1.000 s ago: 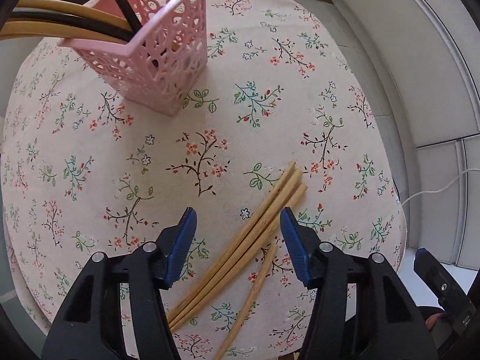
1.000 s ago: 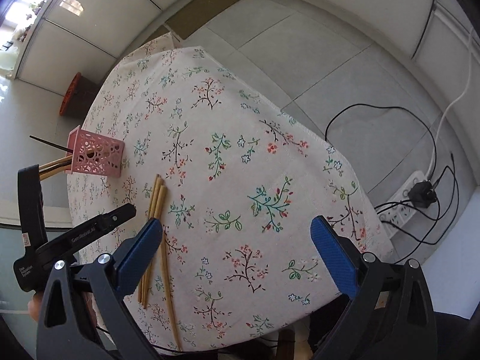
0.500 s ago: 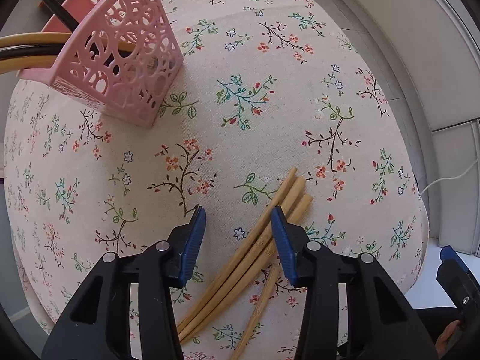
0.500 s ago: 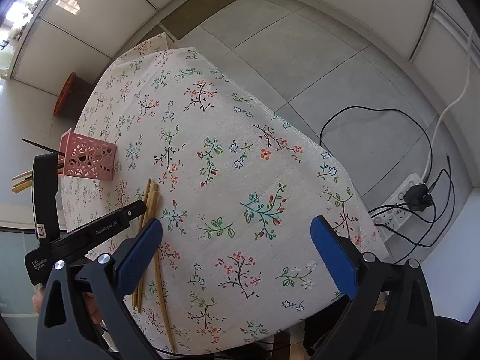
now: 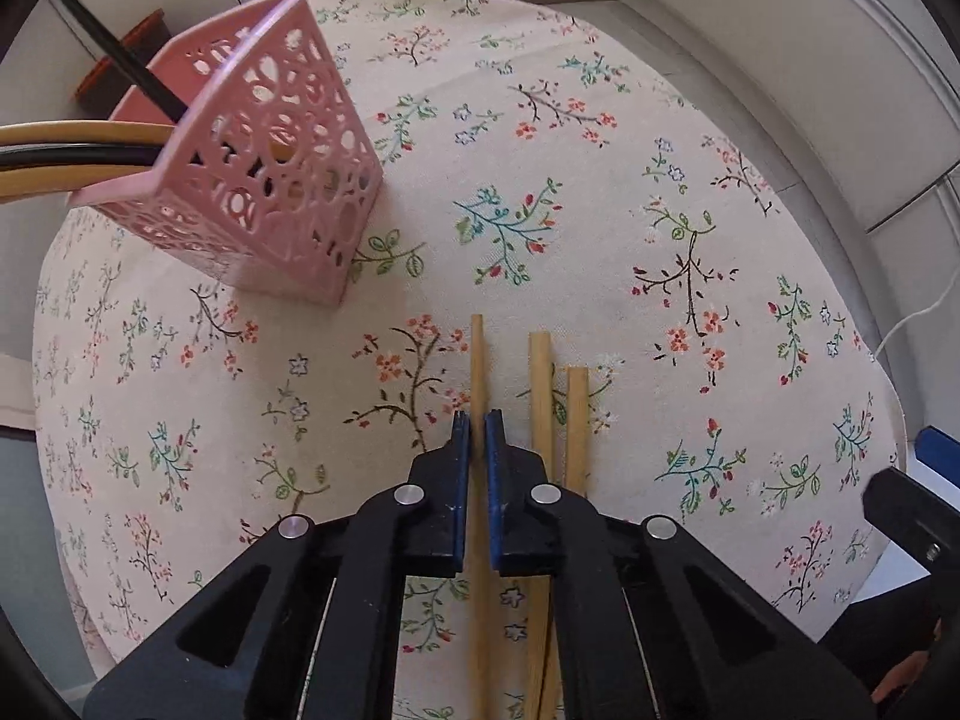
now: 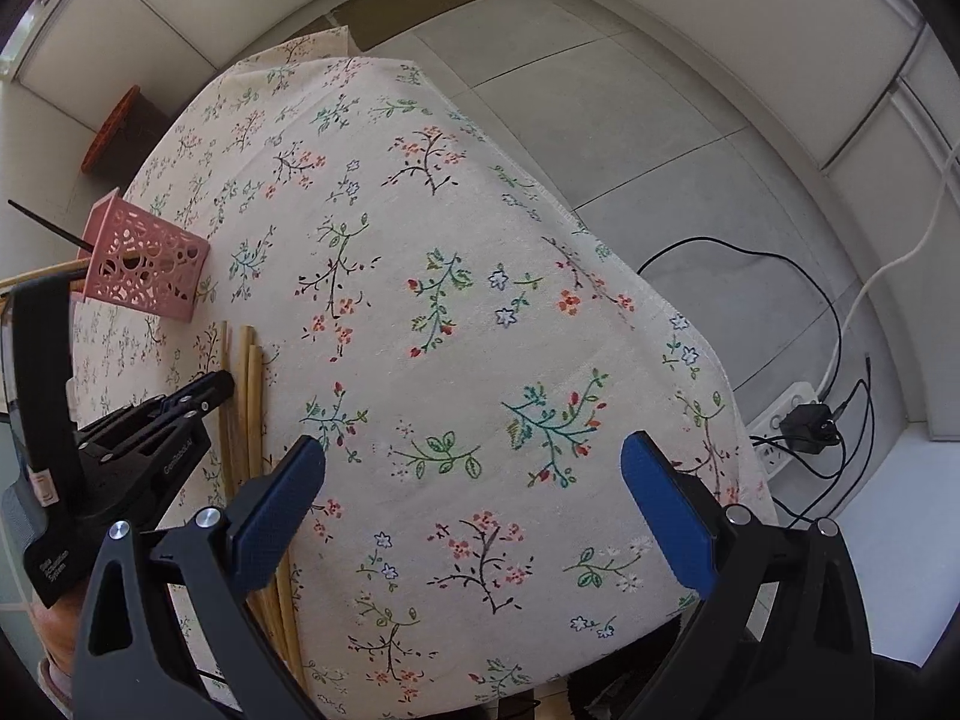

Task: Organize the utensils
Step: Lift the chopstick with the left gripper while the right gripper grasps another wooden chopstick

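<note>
Left wrist view: the left gripper (image 5: 478, 423) has its blue-padded jaws drawn nearly together around one thin, pale wooden chopstick (image 5: 477, 360), which runs straight away from the camera between the pads and sticks out beyond them toward the far side. Just to its right lie the other loose wooden chopsticks (image 5: 542, 384), side by side on the floral tablecloth (image 5: 600, 228). Farther off to the left stands the pink perforated plastic holder (image 5: 282, 174), tipped in this fisheye picture, with yellow and black utensil handles (image 5: 72, 150) poking out of its mouth to the left.

Right wrist view: the right gripper (image 6: 474, 480) hangs over the near middle of the cloth with its jaws spread wide and nothing between them. At the left the left gripper (image 6: 210, 387) sits over the wooden sticks, the holder (image 6: 147, 267) just beyond them. A white power strip with black cables (image 6: 792, 420) lies on the tiled floor to the right.

The chopstick looks light, stiff and smooth, so it may roll or pivot in the pads. Whether it is truly pinched or only straddled, I cannot tell for certain, though the gap matches its width. Taking it nearer mid-length should keep it from swinging when it is tipped up to drop into the holder.
</note>
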A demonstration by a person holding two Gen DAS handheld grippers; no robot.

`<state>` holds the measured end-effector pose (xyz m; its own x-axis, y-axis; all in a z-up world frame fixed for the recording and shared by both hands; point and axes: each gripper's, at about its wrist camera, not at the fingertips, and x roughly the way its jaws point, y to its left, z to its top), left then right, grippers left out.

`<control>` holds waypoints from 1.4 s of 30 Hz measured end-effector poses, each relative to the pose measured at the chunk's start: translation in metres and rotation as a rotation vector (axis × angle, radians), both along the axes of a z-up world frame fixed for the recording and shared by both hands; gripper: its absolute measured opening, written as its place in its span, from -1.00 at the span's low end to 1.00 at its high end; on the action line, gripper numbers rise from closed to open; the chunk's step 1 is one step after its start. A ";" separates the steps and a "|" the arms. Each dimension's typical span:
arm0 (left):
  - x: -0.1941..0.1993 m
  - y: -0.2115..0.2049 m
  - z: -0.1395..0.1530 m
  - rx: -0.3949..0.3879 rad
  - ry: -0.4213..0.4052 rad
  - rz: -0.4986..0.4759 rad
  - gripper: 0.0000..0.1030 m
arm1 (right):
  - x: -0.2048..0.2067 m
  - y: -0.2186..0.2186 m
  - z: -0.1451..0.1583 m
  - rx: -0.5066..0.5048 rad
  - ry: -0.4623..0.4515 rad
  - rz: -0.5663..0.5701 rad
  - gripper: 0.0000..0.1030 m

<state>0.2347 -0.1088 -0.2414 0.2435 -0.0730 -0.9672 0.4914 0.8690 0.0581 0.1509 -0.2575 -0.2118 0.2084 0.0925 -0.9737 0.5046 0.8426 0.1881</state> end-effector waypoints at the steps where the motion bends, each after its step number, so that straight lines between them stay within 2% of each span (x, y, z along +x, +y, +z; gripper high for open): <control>1: -0.002 0.008 0.003 -0.005 -0.023 0.000 -0.91 | 0.003 0.004 -0.002 0.000 0.004 0.004 0.87; 4: -0.013 0.031 0.025 -0.038 -0.080 0.001 -0.91 | 0.011 0.015 -0.008 0.060 0.028 0.019 0.86; 6: -0.023 0.047 0.041 -0.050 -0.120 0.008 -0.91 | 0.014 0.030 -0.013 0.091 0.053 0.043 0.77; 10: -0.034 0.080 0.075 -0.111 -0.174 0.049 -0.91 | 0.018 0.063 -0.020 0.038 0.108 0.105 0.36; 12: -0.037 0.094 0.087 -0.140 -0.195 0.063 -0.91 | 0.020 0.074 -0.022 0.032 0.113 0.108 0.29; 16: -0.048 0.109 0.101 -0.172 -0.216 0.080 -0.91 | 0.022 0.090 -0.026 0.030 0.124 0.111 0.18; 24: -0.050 0.126 0.107 -0.211 -0.225 0.109 -0.91 | 0.023 0.103 -0.037 0.059 0.158 0.079 0.06; 25: -0.050 0.127 0.108 -0.213 -0.225 0.113 -0.91 | 0.024 0.105 -0.035 0.041 0.150 0.079 0.05; 26: -0.051 0.128 0.108 -0.217 -0.225 0.115 -0.91 | 0.024 0.107 -0.035 0.029 0.143 0.078 -0.08; 27: -0.051 0.129 0.109 -0.219 -0.227 0.116 -0.91 | 0.025 0.109 -0.036 0.010 0.143 0.078 -0.12; 30: -0.053 0.130 0.110 -0.216 -0.235 0.119 -0.91 | 0.027 0.117 -0.035 -0.056 0.111 0.073 -0.58; 32: -0.053 0.131 0.111 -0.219 -0.243 0.130 -0.91 | 0.029 0.120 -0.034 -0.053 0.092 0.071 -0.74; 36: -0.059 0.132 0.126 -0.247 -0.311 0.148 -0.91 | 0.024 0.107 -0.025 0.038 -0.005 0.028 -0.82; 42: -0.076 0.141 0.162 -0.315 -0.391 0.182 -0.91 | 0.011 0.084 0.038 0.067 -0.208 0.026 -0.85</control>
<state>0.1586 0.0318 -0.0793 0.6172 -0.2685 -0.7396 0.3253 0.9429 -0.0708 0.1615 -0.1731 -0.1742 0.4010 0.1632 -0.9014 0.4275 0.8370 0.3416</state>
